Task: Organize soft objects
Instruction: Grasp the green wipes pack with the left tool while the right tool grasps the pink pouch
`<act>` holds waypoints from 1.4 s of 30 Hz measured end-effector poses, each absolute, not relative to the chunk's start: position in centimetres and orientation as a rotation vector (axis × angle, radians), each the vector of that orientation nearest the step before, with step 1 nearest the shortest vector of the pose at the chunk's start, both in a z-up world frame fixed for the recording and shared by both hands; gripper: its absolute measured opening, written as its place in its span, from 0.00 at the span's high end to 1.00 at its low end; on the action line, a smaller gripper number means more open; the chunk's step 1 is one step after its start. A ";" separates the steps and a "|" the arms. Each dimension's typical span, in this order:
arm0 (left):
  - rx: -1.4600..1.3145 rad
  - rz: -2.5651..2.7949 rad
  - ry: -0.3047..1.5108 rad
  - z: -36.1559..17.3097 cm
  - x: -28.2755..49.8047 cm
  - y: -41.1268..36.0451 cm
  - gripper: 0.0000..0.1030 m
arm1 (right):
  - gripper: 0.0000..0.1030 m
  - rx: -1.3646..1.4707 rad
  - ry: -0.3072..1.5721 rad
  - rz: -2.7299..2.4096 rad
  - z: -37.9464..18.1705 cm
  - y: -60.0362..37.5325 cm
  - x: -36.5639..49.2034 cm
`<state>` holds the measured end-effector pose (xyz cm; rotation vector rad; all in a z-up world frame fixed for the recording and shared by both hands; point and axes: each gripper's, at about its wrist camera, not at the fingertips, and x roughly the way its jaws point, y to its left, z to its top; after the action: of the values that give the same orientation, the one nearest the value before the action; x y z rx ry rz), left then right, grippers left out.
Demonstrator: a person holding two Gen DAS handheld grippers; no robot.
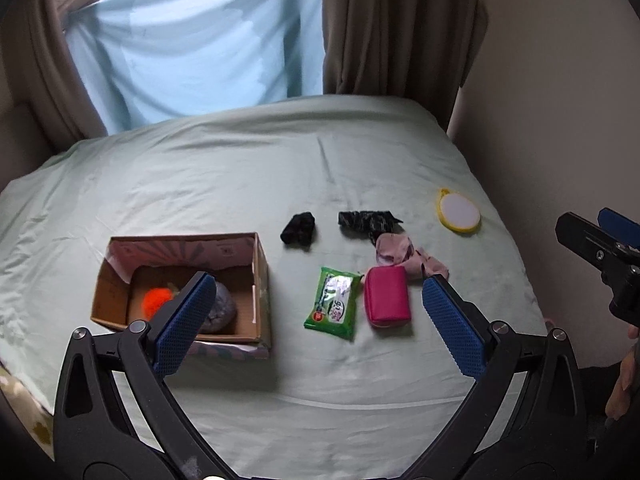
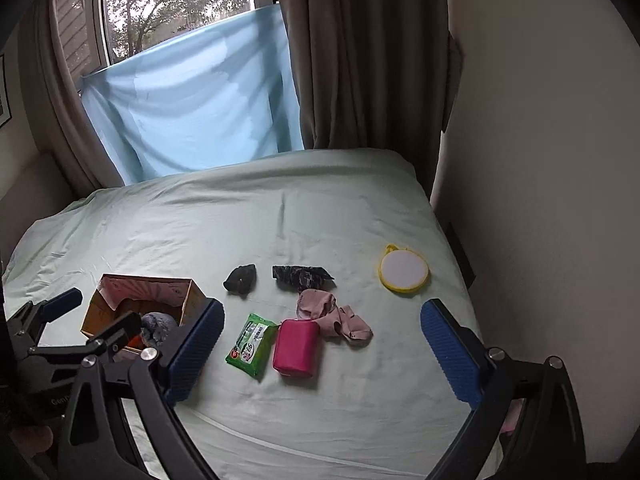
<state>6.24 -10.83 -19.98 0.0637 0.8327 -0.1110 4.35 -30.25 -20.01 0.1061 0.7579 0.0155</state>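
1. Presently, left tongs and right tongs both stand apart, empty, above the bed.
2. Brown cardboard box holds an orange pompom and grey plush.
3. Green wipes packet lies touching the magenta pouch.

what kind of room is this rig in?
Most likely a bedroom in a home. The work surface is a bed under a pale green sheet, set against a window with brown curtains. Socks and a wipes pack lie beside a cardboard box.
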 end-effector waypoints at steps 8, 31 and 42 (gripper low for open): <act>0.179 -0.129 0.962 -28.2 10.5 -13.2 0.00 | 0.05 0.185 0.862 0.051 -26.8 -31.0 8.7; 0.309 -0.174 1.233 -46.9 18.9 -15.0 0.10 | 0.07 0.296 1.230 0.084 -46.2 -27.1 19.5; 0.234 -0.230 1.306 -50.0 21.2 -14.5 0.36 | 0.28 0.313 1.330 0.083 -49.7 -25.8 21.4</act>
<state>21.21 -14.52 -49.98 0.2335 1.3055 -0.2296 21.45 -25.83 -49.72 0.3132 1.3295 0.0829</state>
